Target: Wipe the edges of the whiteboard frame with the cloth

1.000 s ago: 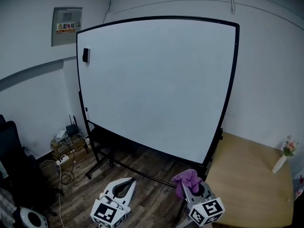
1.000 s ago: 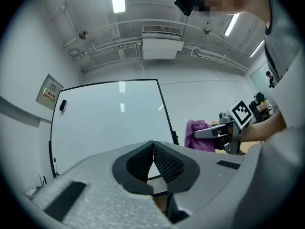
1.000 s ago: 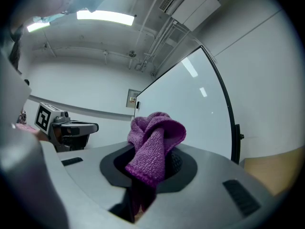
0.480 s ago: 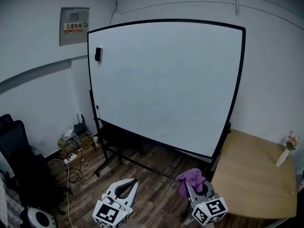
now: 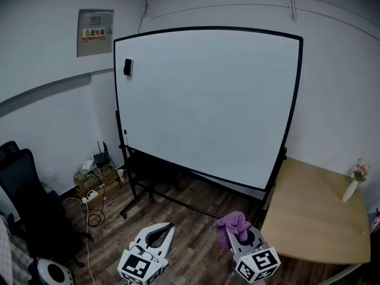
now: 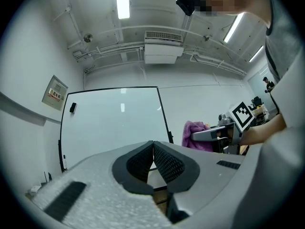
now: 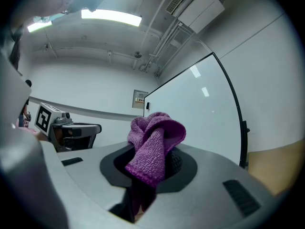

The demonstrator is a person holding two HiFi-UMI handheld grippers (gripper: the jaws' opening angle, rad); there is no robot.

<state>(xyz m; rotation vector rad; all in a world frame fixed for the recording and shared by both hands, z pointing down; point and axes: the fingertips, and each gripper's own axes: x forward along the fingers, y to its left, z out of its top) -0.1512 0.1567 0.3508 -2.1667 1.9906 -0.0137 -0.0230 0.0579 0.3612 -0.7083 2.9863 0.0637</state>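
Head view, bottom edge: both grippers side by side, low in the picture and well apart from the whiteboard.

Left gripper aimed up and forward toward the board, jaws together. Confirmed in the left gripper view: ribbed pads meeting at the tips, only each other between them.

Right gripper clamped on the purple cloth, fingertips buried under it. Seen from the right gripper view, cloth bunched into a knot-like wad above the jaws. Folded tail running down along the jaw line into the gap between them. Long axis roughly in line with the gripper, wad end toward the board. Not touching any part of the frame.

Whiteboard upright on a dark stand, long axis horizontal, white face toward the camera. Thin black frame all round. Right edge vertical, ending just beside the wooden table.

Hard to read or cut off:
- Lower right corner of the frame merging with the dark stand and the table edge.
- Stand legs hard to separate from the dark floor.
- Small dark object stuck near the board's upper left corner, too small to identify.
- Print on the grey wall box unreadable.
- Marker cubes of both grippers clipped by the lower border.
- Vase of flowers at the table's far corner, tiny.
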